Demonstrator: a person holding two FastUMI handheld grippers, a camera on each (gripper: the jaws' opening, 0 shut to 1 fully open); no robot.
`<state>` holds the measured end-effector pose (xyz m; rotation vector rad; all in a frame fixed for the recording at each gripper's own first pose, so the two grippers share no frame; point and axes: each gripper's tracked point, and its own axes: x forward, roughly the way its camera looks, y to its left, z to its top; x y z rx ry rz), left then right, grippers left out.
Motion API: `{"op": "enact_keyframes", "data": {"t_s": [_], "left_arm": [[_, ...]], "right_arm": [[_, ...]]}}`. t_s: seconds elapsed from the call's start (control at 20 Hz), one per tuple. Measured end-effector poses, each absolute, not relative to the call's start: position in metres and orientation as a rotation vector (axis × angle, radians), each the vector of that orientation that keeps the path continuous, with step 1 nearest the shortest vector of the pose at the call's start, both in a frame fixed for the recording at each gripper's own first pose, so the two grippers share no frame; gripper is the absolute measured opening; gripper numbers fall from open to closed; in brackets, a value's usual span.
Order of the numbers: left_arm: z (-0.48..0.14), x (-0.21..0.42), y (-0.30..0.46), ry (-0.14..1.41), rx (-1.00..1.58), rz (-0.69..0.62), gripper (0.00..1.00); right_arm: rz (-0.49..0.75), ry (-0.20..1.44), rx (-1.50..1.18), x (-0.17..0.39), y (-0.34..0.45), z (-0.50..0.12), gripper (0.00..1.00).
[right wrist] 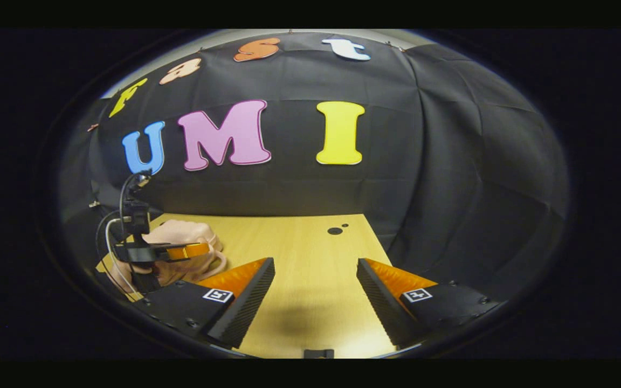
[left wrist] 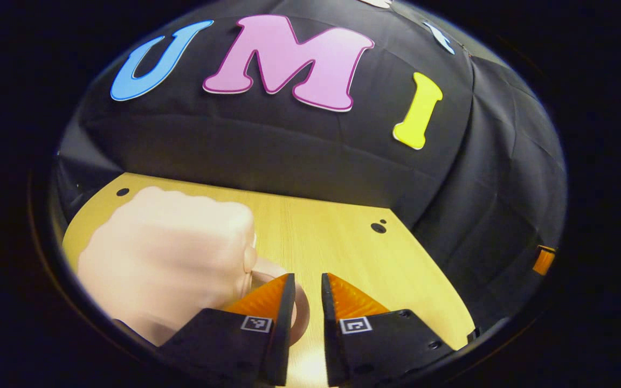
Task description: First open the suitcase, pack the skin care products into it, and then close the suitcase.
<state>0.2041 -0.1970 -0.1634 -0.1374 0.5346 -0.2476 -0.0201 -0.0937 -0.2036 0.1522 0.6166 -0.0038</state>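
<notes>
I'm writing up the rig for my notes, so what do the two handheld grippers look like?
Each gripper has two wedge-shaped fingers with ribbed inner faces on black housings, and each housing carries a small square black-and-white marker. The left gripper shows this close up, as does the right gripper. Seen from the right gripper view, the left gripper has a black upright mount and looping cables.

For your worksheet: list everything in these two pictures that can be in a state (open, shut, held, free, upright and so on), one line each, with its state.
Suitcase: pale pink, shut, resting on the table.
Suitcase handle: not gripped; it lies behind the left gripper's fingers.
Left gripper: fingers a narrow gap apart, nothing between them.
Right gripper: wide open, nothing in it, over bare table.
Table: wooden, carrying the suitcase.
</notes>
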Motion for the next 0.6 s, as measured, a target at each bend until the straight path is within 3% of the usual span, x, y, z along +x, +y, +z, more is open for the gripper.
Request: {"op": "enact_keyframes", "data": {"t_s": [0.05,0.1,0.15,0.2,0.25,0.6], "left_arm": [[-0.142,0.204,-0.196,0.498,-0.136,-0.260,0.34],[-0.120,0.199,-0.193,0.464,-0.132,-0.268,0.57],[-0.095,0.193,-0.187,0.426,-0.125,-0.268,0.64],[-0.072,0.187,-0.179,0.381,-0.107,-0.261,0.85],[-0.045,0.178,-0.171,0.340,-0.088,-0.261,0.97],[0.082,0.111,-0.083,0.134,0.004,-0.131,0.96]], "right_arm": [[-0.002,0.603,0.155,-0.017,-0.089,-0.197,0.98],[0.000,0.584,0.155,-0.014,-0.083,-0.190,0.98],[-0.001,0.565,0.155,-0.012,-0.077,-0.181,0.98],[0.001,0.547,0.159,-0.010,-0.071,-0.171,0.98],[0.004,0.528,0.163,-0.007,-0.063,-0.160,0.98],[0.004,0.315,0.099,0.009,-0.009,-0.056,0.97]]}}
